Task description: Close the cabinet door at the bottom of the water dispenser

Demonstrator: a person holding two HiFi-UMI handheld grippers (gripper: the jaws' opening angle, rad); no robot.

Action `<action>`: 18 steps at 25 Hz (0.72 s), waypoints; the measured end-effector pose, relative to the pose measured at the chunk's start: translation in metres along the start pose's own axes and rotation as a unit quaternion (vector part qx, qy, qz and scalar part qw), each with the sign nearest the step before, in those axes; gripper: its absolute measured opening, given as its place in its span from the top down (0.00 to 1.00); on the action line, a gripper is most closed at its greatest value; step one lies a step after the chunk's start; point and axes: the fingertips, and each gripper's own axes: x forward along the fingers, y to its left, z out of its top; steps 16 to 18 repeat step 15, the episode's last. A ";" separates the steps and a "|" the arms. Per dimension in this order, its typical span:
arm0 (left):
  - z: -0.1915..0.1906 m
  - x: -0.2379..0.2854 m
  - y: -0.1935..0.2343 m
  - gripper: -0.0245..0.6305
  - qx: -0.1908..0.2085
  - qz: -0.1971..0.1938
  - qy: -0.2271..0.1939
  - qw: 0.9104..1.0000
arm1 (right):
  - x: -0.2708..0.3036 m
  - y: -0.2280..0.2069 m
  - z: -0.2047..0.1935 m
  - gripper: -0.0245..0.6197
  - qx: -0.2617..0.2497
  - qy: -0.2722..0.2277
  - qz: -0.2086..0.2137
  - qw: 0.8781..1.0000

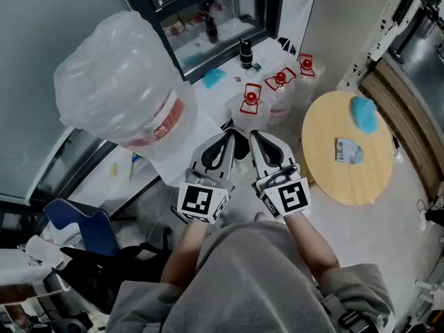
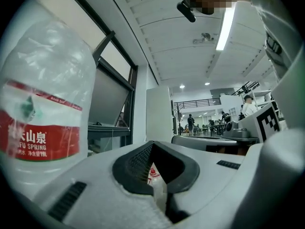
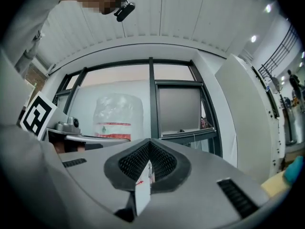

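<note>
**Only the dispenser's top shows; both grippers closed on nothing**

The cabinet door at the bottom of the water dispenser (image 1: 179, 148) is hidden in every view. Of the dispenser itself, the head view shows only a white top edge under the big upturned bottle (image 1: 121, 82). That bottle is wrapped in clear plastic and carries a red label band.

Just right of it in the head view, the left gripper (image 1: 230, 134) and the right gripper (image 1: 255, 136) sit side by side, almost touching. Their tips point away from the person. Each carries a marker cube at its rear, one on the left (image 1: 203, 201) and one on the right (image 1: 291, 196).

In the left gripper view the jaws are together, the dark ribbed pads meeting in a V with nothing held between them. The right gripper view shows the same: jaws closed and empty. The bottle fills the left side of the left gripper view. In the right gripper view it stands farther off, in front of a dark-framed window (image 3: 151, 104).

Past the tips stand three clear jugs with red caps (image 1: 251, 97) and a black flask (image 1: 245, 53). To the right is a round wooden table (image 1: 343, 186) bearing a blue cloth (image 1: 364, 113) and a small card (image 1: 349, 151). A blue chair (image 1: 76, 220) stands at the lower left. The person's grey sleeves (image 1: 250, 290) fill the bottom of the head view.
</note>
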 end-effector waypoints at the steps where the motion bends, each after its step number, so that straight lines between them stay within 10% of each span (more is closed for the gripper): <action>1: 0.001 0.000 -0.001 0.95 0.002 -0.001 -0.002 1.000 | 0.000 0.000 0.001 0.95 -0.002 -0.001 0.000 1.000; 18: -0.003 0.009 0.001 0.95 0.010 -0.016 0.001 1.000 | 0.003 -0.009 -0.004 0.95 -0.012 0.003 -0.025 1.000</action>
